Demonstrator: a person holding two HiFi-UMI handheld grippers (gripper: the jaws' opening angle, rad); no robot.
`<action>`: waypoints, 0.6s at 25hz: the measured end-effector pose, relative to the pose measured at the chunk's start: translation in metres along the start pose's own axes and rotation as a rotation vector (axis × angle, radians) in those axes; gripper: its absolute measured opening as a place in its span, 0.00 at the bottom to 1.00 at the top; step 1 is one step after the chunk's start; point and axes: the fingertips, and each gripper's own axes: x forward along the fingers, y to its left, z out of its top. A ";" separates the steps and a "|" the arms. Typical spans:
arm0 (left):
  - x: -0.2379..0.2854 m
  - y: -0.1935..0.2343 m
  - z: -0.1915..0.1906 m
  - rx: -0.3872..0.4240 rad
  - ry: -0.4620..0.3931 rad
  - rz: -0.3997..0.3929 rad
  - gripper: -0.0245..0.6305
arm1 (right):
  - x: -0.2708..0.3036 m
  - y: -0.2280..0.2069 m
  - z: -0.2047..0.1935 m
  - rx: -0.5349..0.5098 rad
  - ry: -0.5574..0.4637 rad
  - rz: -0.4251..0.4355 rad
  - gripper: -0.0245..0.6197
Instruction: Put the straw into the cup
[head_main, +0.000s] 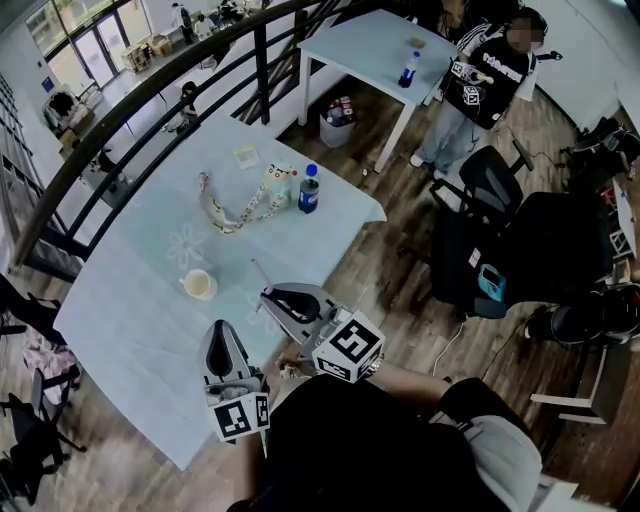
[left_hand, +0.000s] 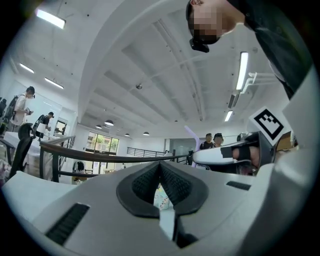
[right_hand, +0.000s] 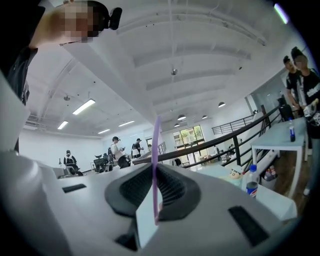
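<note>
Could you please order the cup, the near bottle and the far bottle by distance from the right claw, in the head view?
1. Cup, just left of the right claw, on the near table.
2. Near bottle, farther ahead on that table.
3. Far bottle, on the other table beyond.

Both grippers are held close in to the body, tipped upward. The left gripper (head_main: 221, 332) has its jaws pressed together, and the right gripper (head_main: 270, 298) is pinching the straw (right_hand: 156, 160).

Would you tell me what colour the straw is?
Light purple; the straw shows best in the right gripper view.
</note>
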 end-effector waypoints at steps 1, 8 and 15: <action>0.003 0.003 -0.001 -0.001 0.001 0.018 0.06 | 0.006 -0.002 0.000 0.000 0.009 0.019 0.09; 0.032 0.010 -0.001 0.014 -0.017 0.124 0.06 | 0.042 -0.023 0.002 -0.010 0.057 0.146 0.09; 0.046 0.033 -0.012 0.019 -0.027 0.276 0.06 | 0.086 -0.040 -0.004 -0.023 0.094 0.266 0.09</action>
